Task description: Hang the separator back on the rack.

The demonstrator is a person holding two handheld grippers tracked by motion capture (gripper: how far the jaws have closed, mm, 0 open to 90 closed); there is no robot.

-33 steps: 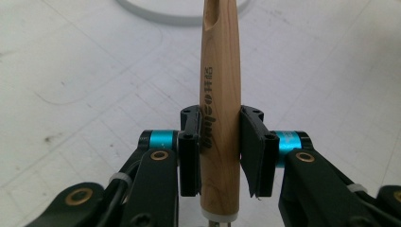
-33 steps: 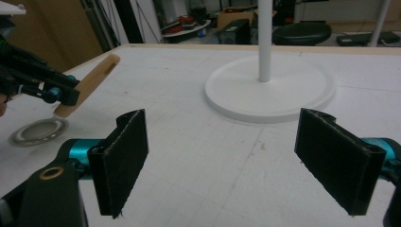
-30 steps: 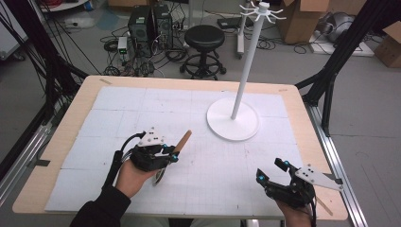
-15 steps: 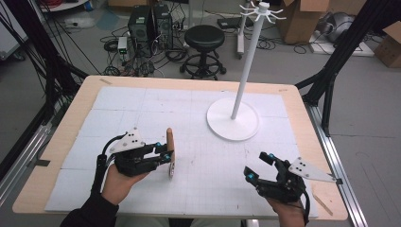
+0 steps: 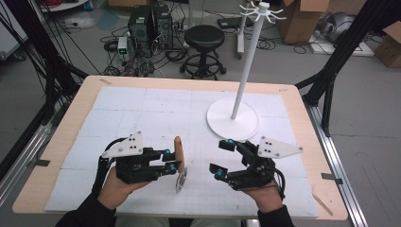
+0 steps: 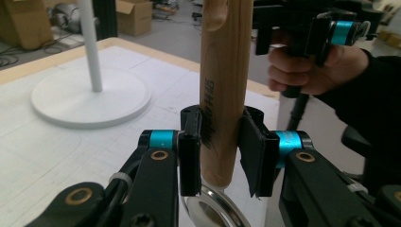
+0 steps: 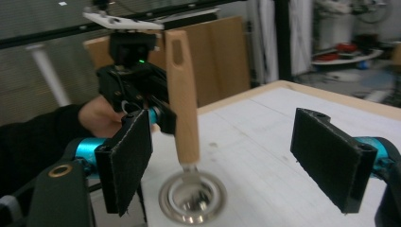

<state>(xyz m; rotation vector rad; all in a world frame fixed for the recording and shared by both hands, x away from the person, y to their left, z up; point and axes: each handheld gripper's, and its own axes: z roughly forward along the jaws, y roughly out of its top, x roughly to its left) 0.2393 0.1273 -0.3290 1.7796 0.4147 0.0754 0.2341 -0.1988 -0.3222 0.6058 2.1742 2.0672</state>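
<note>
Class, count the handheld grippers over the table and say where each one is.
2. The left gripper is at the table's near left, shut on the ladle. The right gripper is at the near right, open.

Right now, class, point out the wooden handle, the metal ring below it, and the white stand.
wooden handle (image 6: 222, 85), left gripper view, middle of its shaft
metal ring (image 7: 191, 197), right gripper view, its rim
white stand (image 5: 232, 118), high view, its round base
</note>
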